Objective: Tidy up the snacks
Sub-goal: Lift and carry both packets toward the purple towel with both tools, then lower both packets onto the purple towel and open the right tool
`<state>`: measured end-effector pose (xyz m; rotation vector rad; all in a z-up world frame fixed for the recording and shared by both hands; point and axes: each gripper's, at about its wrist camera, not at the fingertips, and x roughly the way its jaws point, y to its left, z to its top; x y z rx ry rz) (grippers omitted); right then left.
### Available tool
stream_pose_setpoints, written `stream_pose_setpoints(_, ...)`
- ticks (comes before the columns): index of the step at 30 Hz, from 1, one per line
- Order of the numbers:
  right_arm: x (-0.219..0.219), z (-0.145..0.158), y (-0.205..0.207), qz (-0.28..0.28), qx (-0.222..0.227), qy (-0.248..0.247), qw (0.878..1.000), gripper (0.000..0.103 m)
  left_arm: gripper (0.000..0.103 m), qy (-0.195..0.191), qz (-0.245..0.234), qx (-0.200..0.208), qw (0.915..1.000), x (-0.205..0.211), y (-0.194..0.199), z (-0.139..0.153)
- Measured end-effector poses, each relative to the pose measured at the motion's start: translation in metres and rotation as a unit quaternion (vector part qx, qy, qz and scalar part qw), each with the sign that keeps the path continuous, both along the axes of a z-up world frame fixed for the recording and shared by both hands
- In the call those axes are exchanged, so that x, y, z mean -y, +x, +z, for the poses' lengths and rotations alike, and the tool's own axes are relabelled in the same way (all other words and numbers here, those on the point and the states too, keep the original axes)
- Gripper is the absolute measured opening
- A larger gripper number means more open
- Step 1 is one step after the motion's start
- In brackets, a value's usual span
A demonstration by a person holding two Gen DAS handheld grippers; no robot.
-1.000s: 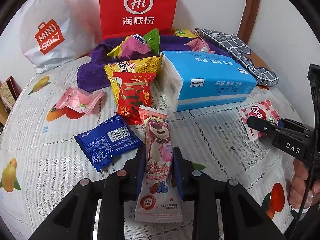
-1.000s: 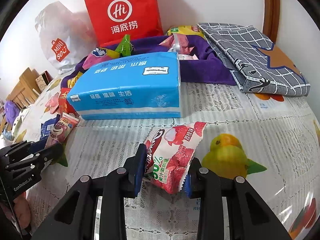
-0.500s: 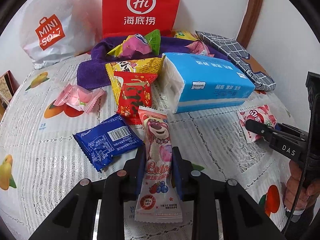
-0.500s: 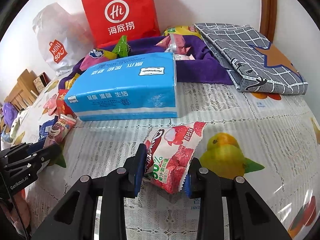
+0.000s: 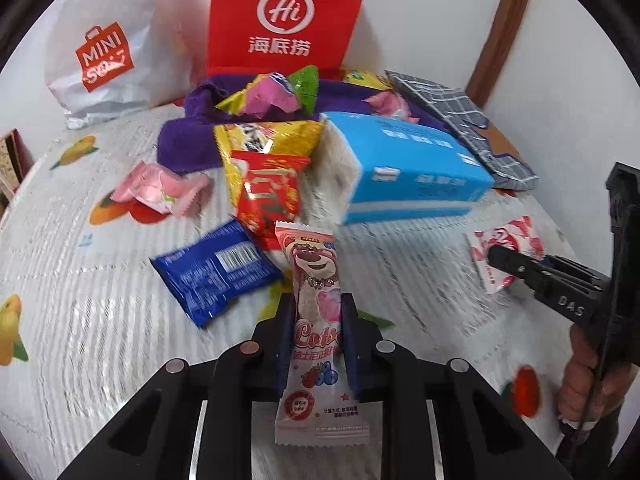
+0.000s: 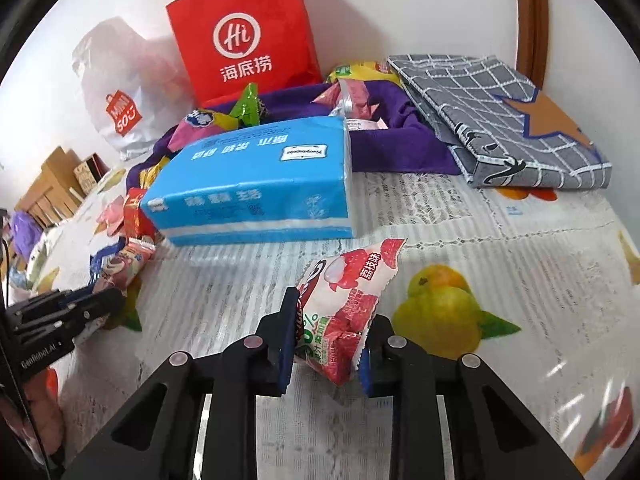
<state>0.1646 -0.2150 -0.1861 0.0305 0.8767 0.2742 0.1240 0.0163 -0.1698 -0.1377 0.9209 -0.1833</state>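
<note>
Your left hand-held gripper (image 5: pixel 316 334) pinches a pink bear-print snack packet (image 5: pixel 318 320) above the table (image 5: pixel 80 320), beside a blue wrapper (image 5: pixel 214 270). At centre lies the blue tissue pack (image 6: pixel 256 192). Your right hand-held gripper (image 6: pixel 326 344) clamps a lychee snack pouch (image 6: pixel 344 304).

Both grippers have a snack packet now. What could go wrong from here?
1. The left gripper pinches the tall bear packet at mid-length, so its free ends could flop or slip during a swing.
2. The right gripper grips only the lower part of the lychee packet; it may twist loose.
3. The tissue pack lies between both and the purple cloth; a low carry could snag it.
</note>
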Motion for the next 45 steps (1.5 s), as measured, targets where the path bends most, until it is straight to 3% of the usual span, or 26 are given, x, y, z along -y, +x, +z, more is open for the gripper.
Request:
stream_pose_setpoints(6, -0.011, 0.034, -0.015, 0.021, 0.021, -0.015, 0.999, 0.025, 0.021, 0.010, -0.014, 0.021, 0.9996, 0.010, -0.011, 0.036)
stream_pose_setpoints(10, -0.020, 0.066, -0.012, 0.032, 0.037, -0.005, 0.999, 0.025, 0.021, -0.010, -0.024, 0.028, 0.9993, 0.014, -0.001, 0.069)
stream_pose_setpoints(20, -0.043, 0.150, 0.023, 0.032, 0.092, -0.001, 0.995, 0.025, 0.021, 0.008, -0.023, 0.056, 0.9981, 0.024, 0.042, 0.145)
stream_pose_setpoints(25, -0.054, 0.172, 0.051, 0.034, 0.105, -0.001, 0.994, 0.025, 0.021, 0.022, -0.008, 0.064, 0.9977, 0.018, 0.067, 0.170)
stream_pose_setpoints(36, -0.061, 0.183, 0.130, 0.020, 0.099, 0.010, 0.995, 0.025, 0.021, 0.014, 0.027, 0.063, 0.9976, -0.017, 0.139, 0.176)
stream_pose_setpoints(45, -0.056, 0.155, 0.192, 0.010, 0.067, 0.016, 0.998, 0.025, 0.021, 0.008, 0.033, 0.035, 0.9988, -0.035, 0.204, 0.141)
